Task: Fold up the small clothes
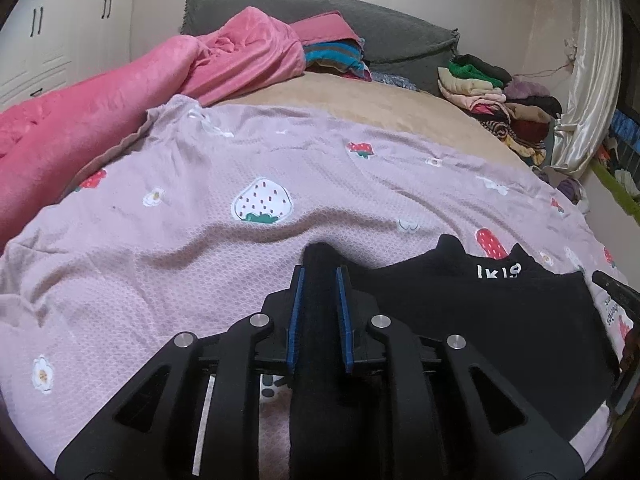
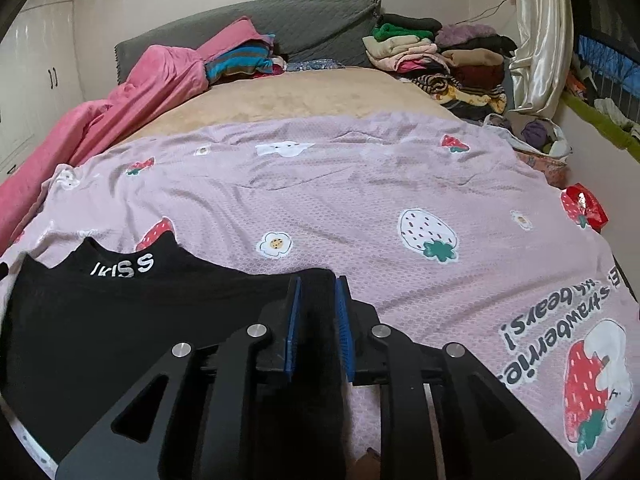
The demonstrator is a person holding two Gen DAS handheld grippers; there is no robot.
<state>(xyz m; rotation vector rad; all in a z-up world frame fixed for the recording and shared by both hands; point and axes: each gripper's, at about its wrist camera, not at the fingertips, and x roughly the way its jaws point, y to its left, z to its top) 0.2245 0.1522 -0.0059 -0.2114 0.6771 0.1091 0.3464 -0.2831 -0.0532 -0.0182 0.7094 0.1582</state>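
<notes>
The left gripper (image 1: 320, 276) is clamped on a bunched edge of the black garment (image 1: 460, 320), dark cloth filling the narrow gap between its blue pads (image 1: 295, 316). The right gripper (image 2: 318, 284) grips the same black garment (image 2: 120, 312) at its opposite edge, cloth pressed between its blue pads (image 2: 343, 328).

The garment lies spread on the pink strawberry-print sheet (image 2: 340, 200), white lettering (image 2: 124, 268) at its collar. In the left wrist view it stretches toward 3 o'clock; in the right wrist view toward 9 o'clock.

Further up the bed, a pink blanket (image 1: 100, 108) is heaped at 10 o'clock, a grey headboard cushion (image 1: 320, 16) stands at 12, and a pile of folded clothes (image 1: 500, 96) sits at 2 o'clock.
</notes>
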